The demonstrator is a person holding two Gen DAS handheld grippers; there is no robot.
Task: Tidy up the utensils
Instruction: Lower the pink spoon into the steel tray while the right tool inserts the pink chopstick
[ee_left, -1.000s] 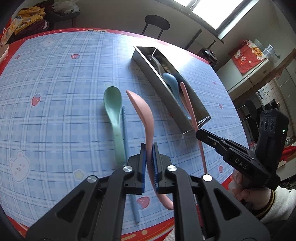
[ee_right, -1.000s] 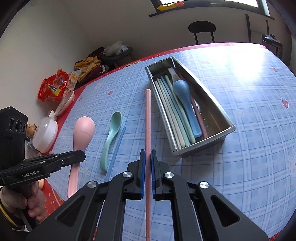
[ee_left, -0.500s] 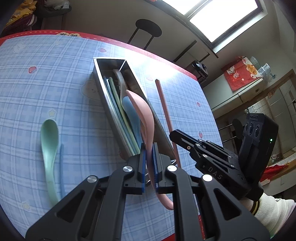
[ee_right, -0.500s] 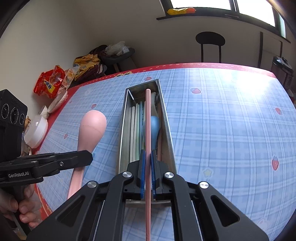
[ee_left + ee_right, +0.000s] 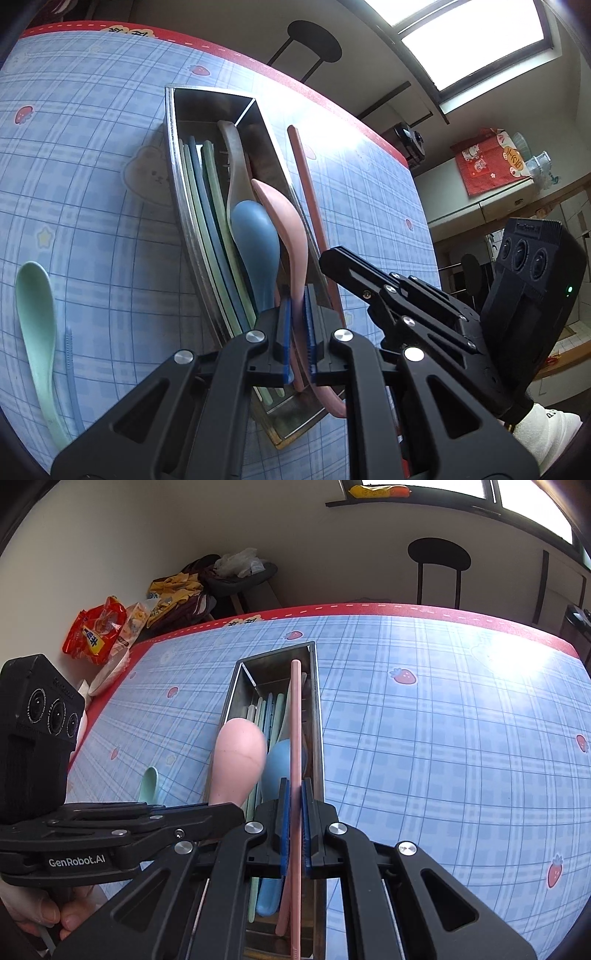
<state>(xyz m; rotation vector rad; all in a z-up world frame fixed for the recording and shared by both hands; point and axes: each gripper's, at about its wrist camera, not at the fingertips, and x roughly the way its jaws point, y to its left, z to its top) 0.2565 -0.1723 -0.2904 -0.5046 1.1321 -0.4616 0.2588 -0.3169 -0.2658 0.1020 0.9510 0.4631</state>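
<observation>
My left gripper [image 5: 296, 334] is shut on a pink spoon [image 5: 286, 225] and holds it over the steel utensil tray [image 5: 170, 147]. My right gripper [image 5: 294, 818] is shut on a pink chopstick [image 5: 295, 716] held lengthwise over the same tray [image 5: 317, 709]. The tray holds a blue spoon [image 5: 255, 240], a grey spoon [image 5: 234, 155] and several green and blue chopsticks [image 5: 205, 206]. A green spoon [image 5: 35, 314] and a blue chopstick [image 5: 72, 365] lie on the tablecloth left of the tray. The pink spoon [image 5: 239, 760] also shows in the right wrist view.
The table has a blue checked cloth [image 5: 443, 738] with a red border. Snack bags [image 5: 96, 635] and a white bowl [image 5: 107, 672] sit at its far left edge. A black stool [image 5: 439, 559] stands beyond the table. The two grippers are close side by side.
Both grippers have moved from the open table to above the tray, carrying the pink spoon and pink chopstick. The green spoon and blue chopstick stayed on the cloth.
</observation>
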